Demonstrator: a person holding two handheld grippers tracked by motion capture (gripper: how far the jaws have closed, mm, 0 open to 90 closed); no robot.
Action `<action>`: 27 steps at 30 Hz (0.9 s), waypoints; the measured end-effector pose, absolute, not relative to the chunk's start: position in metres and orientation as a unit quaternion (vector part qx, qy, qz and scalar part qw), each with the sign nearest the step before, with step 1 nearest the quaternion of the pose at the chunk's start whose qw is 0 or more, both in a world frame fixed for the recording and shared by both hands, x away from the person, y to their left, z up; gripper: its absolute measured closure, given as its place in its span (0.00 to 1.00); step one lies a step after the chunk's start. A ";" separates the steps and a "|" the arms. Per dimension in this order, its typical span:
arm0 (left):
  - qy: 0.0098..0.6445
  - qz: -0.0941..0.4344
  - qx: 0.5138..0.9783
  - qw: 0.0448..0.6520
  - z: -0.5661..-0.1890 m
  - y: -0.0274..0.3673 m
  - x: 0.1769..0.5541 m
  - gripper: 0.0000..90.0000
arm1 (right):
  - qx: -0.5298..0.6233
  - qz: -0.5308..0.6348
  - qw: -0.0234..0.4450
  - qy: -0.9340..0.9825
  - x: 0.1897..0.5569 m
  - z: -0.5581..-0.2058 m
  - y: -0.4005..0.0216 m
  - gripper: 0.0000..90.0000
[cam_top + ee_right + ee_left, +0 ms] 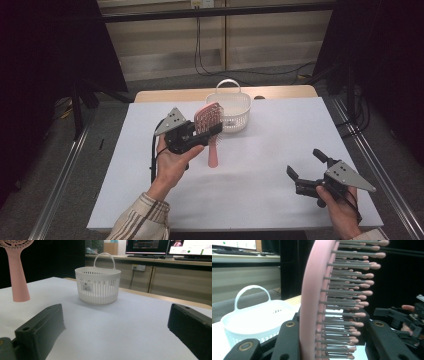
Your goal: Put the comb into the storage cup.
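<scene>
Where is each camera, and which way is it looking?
High view: above the person's side, looking forward and down at the table; both forearms, the left gripper and right gripper show.
Left gripper view: on the left gripper, looking along its jaws, shut on the pink hairbrush.
Right gripper view: on the right gripper, low over the table, jaws apart.
All three share the white basket.

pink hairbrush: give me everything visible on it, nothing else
The pink hairbrush looks like plastic, with an oval head, rows of grey bristles with pink ball tips and a flat, flared handle. The left gripper is shut on its head. It hangs upright, handle down, clear of the table, just short of the white basket.
</scene>
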State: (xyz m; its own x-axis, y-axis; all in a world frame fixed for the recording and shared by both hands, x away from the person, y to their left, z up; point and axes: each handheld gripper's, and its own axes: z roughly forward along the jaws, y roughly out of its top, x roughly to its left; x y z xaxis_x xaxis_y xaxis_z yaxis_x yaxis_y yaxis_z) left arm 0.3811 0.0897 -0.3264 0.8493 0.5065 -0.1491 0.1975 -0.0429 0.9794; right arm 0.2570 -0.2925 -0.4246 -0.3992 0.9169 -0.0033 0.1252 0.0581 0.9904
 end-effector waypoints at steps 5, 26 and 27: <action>0.247 0.127 0.707 0.650 -0.319 0.087 0.387 0.68 | 0.420 0.548 0.366 0.624 0.254 -0.426 -0.298 0.00; 0.271 0.163 0.693 0.648 -0.302 0.083 0.416 0.68 | 0.419 0.552 0.361 0.625 0.254 -0.429 -0.300 0.00; 0.271 0.164 0.694 0.647 -0.301 0.082 0.417 0.68 | 0.419 0.552 0.361 0.624 0.254 -0.429 -0.300 0.00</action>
State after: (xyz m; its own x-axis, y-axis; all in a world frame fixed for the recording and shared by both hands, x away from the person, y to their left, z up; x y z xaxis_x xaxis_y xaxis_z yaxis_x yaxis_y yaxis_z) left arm 0.4169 0.0819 -0.3009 0.7997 0.5875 -0.1234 0.1643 -0.0164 0.9863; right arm 0.2545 -0.2997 -0.4287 -0.3890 0.9212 0.0112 0.1244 0.0405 0.9914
